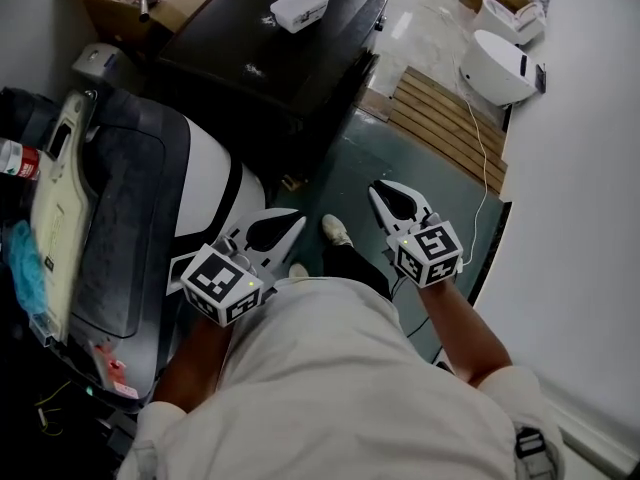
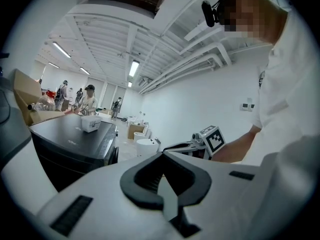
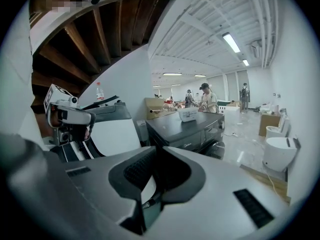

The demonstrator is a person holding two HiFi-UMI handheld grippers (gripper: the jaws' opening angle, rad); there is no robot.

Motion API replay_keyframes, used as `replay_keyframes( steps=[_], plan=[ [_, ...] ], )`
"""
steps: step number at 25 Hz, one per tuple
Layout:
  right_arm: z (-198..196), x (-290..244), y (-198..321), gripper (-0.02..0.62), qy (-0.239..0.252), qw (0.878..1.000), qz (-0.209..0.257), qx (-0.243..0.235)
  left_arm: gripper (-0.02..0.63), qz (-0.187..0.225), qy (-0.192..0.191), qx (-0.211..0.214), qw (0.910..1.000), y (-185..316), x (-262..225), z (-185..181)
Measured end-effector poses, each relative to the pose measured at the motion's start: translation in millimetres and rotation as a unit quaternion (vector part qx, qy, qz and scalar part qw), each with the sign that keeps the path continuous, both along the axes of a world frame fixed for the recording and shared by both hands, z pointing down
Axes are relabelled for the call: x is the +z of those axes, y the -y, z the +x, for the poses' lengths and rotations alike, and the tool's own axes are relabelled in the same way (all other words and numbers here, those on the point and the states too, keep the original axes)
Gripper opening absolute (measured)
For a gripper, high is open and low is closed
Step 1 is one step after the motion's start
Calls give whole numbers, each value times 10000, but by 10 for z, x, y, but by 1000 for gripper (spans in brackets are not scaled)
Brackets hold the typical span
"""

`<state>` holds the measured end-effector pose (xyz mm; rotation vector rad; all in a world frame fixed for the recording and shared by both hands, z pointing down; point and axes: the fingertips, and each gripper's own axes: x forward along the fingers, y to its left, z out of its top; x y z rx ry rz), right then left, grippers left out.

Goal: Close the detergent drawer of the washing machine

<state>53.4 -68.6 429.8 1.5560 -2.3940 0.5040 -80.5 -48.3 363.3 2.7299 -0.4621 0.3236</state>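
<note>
Head view: left gripper [image 1: 286, 230] and right gripper [image 1: 389, 197], pressed together empty, are held short of the washing machine [image 1: 250, 63]; approach judged pending.

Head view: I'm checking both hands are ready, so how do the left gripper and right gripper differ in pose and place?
The left gripper sits beside the white-and-black machine, while the right gripper hangs over the green floor. The left gripper's tips point up and rightward in the picture; the right gripper's point up and leftward. Both have jaws together and hold nothing.
</note>
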Motion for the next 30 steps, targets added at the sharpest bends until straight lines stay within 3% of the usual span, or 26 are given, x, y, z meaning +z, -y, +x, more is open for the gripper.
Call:
replay_keyframes(
  steps=[14, 30],
  plan=[
    [-193, -191, -423, 41, -70, 9999, 143, 35, -5, 28, -45, 183, 9998, -302, 37, -108],
    [-357, -288, -600, 41, -55, 9997, 240, -82, -5, -4, -86, 64, 9999, -500, 20, -295]
  ],
)
